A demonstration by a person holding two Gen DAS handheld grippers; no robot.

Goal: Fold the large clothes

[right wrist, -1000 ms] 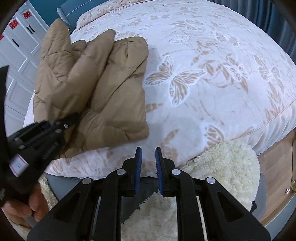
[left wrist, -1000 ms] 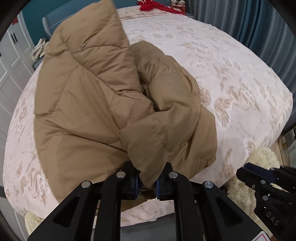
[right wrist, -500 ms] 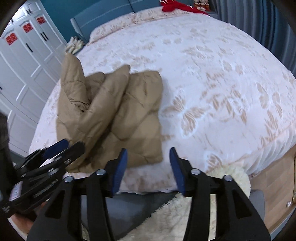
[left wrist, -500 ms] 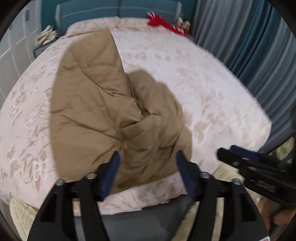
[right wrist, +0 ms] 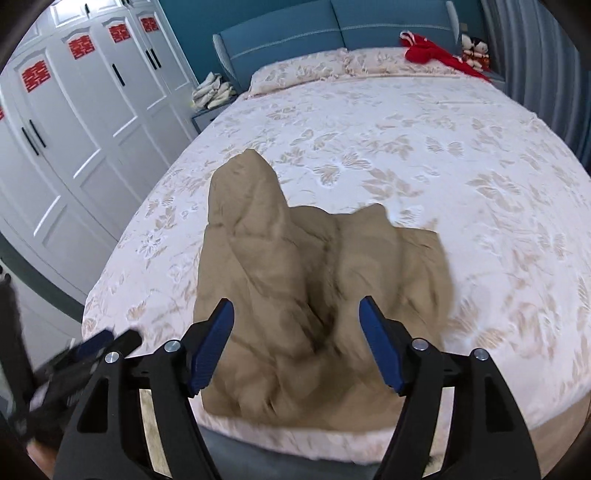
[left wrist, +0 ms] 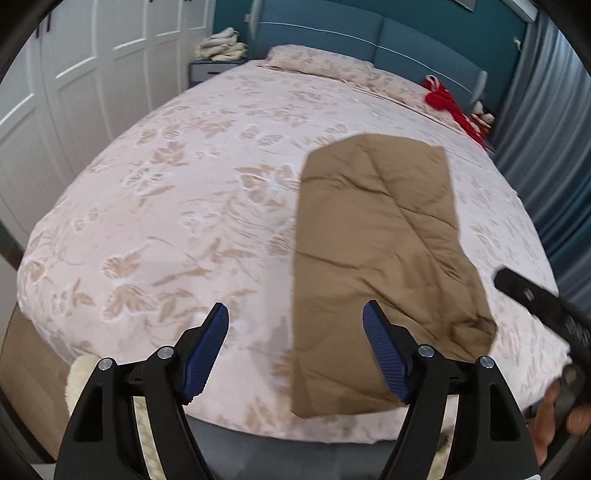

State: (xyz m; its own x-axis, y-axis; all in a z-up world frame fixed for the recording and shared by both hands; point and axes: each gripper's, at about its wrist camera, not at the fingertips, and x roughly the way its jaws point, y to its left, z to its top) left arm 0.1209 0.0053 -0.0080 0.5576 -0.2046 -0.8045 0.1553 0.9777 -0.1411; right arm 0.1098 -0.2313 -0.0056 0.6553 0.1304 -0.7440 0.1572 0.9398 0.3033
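Blue headboard [right wrist: 332, 26], white wardrobe doors [right wrist: 74, 122] and grey-blue curtains [left wrist: 554, 166] frame a wide bed [left wrist: 166, 206] under a pale butterfly-print cover. A tan padded coat [right wrist: 295, 280] lies bunched at the bed's near edge, filling the lower centre of the right wrist view and the right half of the left wrist view, where it looks flatter and longer [left wrist: 380, 240].

Both tools are released: the left gripper [left wrist: 295, 350] and the right gripper [right wrist: 295, 343] each show their blue-padded fingers [left wrist: 207, 350] spread wide, holding nothing and hanging short of the cloth.

Judged from this, the puffy filling may spring the bundle open, and its lower hem sits right at the mattress edge, so a tug toward the camera could drag it onto the fluffy rug [left wrist: 79, 373] below. A grab on one layer alone would likely peel the fold apart.

Red fabric [right wrist: 432, 51] and small dolls [right wrist: 474, 48] rest near the pillows at upper right, and folded light cloths [right wrist: 212, 92] on a nightstand at upper left, all well apart from the coat. Nothing blocks the approach, though the two tools work close together.
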